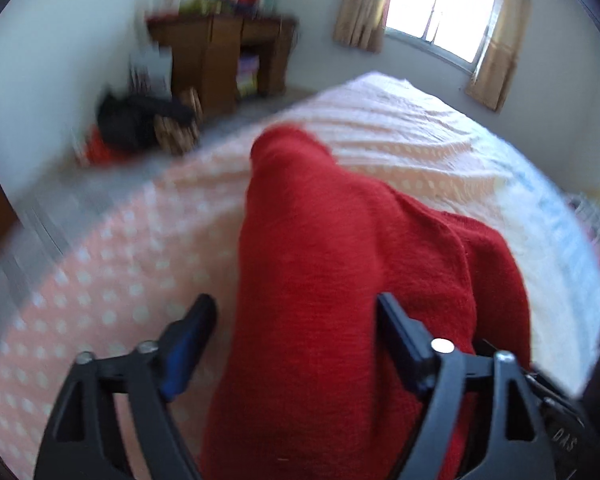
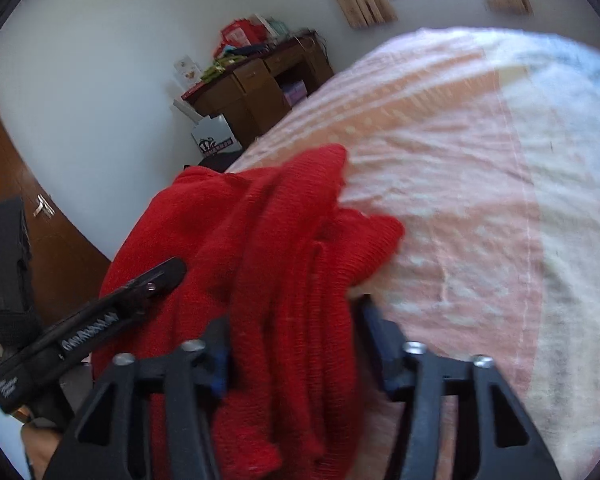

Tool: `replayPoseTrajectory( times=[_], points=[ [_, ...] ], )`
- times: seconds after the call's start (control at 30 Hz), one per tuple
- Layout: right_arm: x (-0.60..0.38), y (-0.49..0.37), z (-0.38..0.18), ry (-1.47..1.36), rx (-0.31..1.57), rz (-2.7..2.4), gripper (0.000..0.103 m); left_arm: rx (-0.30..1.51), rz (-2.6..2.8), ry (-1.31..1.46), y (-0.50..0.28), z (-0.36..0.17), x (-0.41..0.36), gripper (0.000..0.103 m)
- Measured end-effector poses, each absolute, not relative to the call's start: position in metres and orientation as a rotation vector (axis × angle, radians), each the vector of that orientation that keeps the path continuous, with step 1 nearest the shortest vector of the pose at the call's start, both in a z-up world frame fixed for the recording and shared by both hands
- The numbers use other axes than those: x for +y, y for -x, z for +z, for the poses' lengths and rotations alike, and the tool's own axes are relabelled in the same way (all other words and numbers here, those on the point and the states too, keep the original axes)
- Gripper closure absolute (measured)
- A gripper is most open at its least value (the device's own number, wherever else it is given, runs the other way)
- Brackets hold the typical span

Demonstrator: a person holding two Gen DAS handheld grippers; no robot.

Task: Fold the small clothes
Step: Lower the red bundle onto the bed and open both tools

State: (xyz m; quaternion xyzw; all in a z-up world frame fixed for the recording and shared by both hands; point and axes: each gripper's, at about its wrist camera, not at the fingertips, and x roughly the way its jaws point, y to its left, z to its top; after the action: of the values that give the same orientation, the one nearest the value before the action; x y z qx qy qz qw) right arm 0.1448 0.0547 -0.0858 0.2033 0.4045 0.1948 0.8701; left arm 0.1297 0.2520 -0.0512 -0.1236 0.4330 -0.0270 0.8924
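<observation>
1. A red knitted garment (image 1: 320,280) lies bunched in long folds on the bed (image 1: 100,280), near the edge closest to both cameras; in the right wrist view the same garment (image 2: 260,240) shows several ridged folds running away from the lens.
2. The left tool (image 1: 296,312) stands wide open with the cloth lying between its two fingers; a gap shows between the left finger and the fabric, so the pads do not press on it.
3. The right tool (image 2: 292,328) is also open, the red folds passing between its fingers; the fabric lies against the left finger, while the right finger stands clear of it.
4. In the right wrist view the left tool (image 2: 100,312) also shows from the side, resting over the garment's left part.
5. The bed carries a pink cover with white dots, wrinkled in places.
6. Beyond the bed a brown wooden desk (image 2: 260,80) stands against the white wall, with colourful things piled on top.
7. A window (image 1: 440,12) with beige curtains lets in bright light.
8. A brown door (image 2: 20,200) is at the left in the right wrist view.
</observation>
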Motion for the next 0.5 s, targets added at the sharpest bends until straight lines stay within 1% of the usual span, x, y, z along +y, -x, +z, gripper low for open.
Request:
replayPoseTrajectory(
  times=[0.07, 0.13, 0.17, 0.27, 0.3, 0.37, 0.4, 0.43, 0.47, 0.5],
  points=[
    [0.038, -0.149, -0.085, -0.5, 0.892, 0.453, 0.035, 0.949, -0.094, 0.33, -0.131, -0.052, 0.265, 0.013],
    [0.023, -0.157, -0.084, -0.603, 0.914, 0.466, 0.023, 0.974, -0.084, 0.35, -0.128, -0.044, 0.269, 0.013],
    [0.01, -0.165, -0.086, -0.706, 0.911, 0.476, 0.021, 0.977, -0.073, 0.358, -0.127, -0.039, 0.27, 0.013],
    [-0.007, -0.188, -0.1, -0.94, 0.924, 0.51, 0.02, 0.947, -0.073, 0.351, -0.126, -0.031, 0.261, 0.012],
    [-0.005, -0.202, -0.106, -0.966, 0.96, 0.513, 0.02, 0.954, -0.07, 0.332, -0.129, -0.034, 0.257, 0.012],
    [0.011, -0.223, -0.098, -0.879, 0.991, 0.527, 0.02, 0.977, -0.044, 0.285, -0.136, -0.048, 0.249, 0.01],
    [0.019, -0.228, -0.094, -0.849, 0.986, 0.553, 0.024, 0.966, -0.044, 0.284, -0.135, -0.052, 0.248, 0.006],
    [0.032, -0.234, -0.085, -0.786, 0.974, 0.59, 0.054, 0.933, -0.038, 0.28, -0.132, -0.055, 0.247, 0.006],
    [0.042, -0.237, -0.078, -0.707, 0.975, 0.579, 0.069, 0.923, -0.028, 0.272, -0.13, -0.054, 0.248, 0.006],
    [0.054, -0.239, -0.07, -0.598, 0.962, 0.544, 0.077, 0.922, -0.019, 0.26, -0.129, -0.053, 0.247, 0.004]
  ],
)
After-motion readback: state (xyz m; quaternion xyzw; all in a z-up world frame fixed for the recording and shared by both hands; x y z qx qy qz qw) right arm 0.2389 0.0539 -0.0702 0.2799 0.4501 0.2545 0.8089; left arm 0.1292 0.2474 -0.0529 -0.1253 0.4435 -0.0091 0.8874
